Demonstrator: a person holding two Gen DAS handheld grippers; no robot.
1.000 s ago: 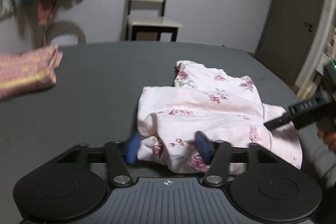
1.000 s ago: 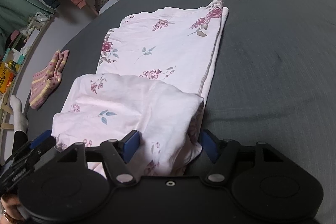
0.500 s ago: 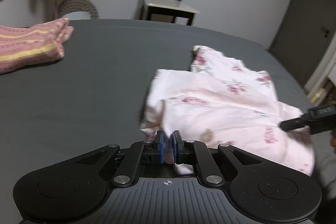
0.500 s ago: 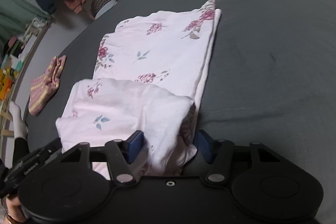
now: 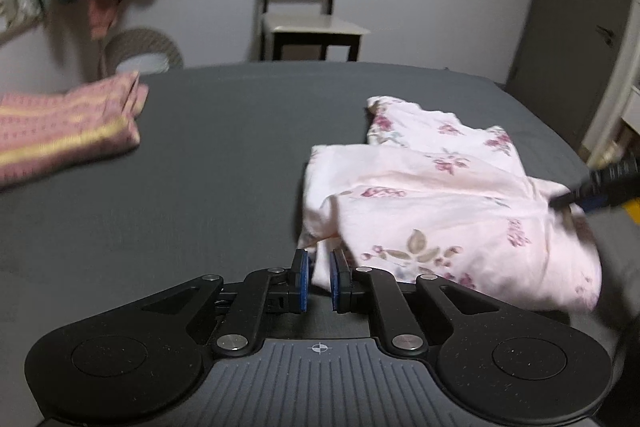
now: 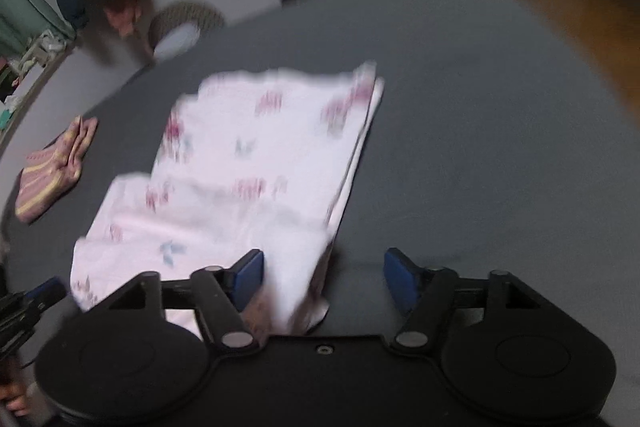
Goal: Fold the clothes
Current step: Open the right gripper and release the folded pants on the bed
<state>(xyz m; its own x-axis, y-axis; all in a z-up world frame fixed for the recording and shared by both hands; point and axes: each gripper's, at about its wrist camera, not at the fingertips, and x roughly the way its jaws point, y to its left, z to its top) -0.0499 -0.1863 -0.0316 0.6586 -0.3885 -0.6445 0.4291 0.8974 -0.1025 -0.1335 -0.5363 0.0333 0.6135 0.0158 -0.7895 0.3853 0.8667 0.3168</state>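
Pink floral fabric is seen spread on a dark grey worktop [image 5: 224, 147], and the floral garment [image 5: 440, 203] is already doubled over in part: a near flap is laid back over a flatter layer that extends away from both tools. A neat, compact fold is not yet shown, since the near edge is bunched and wrinkled, so at least a further fold and some smoothing are judged to be left. A striped pink cloth [image 5: 60, 131] is seen folded well off to the left of the left hand-held gripper [image 5: 319, 281], which suggests one piece lying done.

A near corner of the floral garment is pinched between the narrowly set blue pads of the left hand-held gripper, with the rest of the cloth lying ahead and to its right. The right hand-held gripper [image 6: 324, 277] is held wide, its pads well apart, and the near right edge of the garment is found between them, close to the left pad, without being gripped. The right-wrist view is blurred, so finer contact cannot be told.
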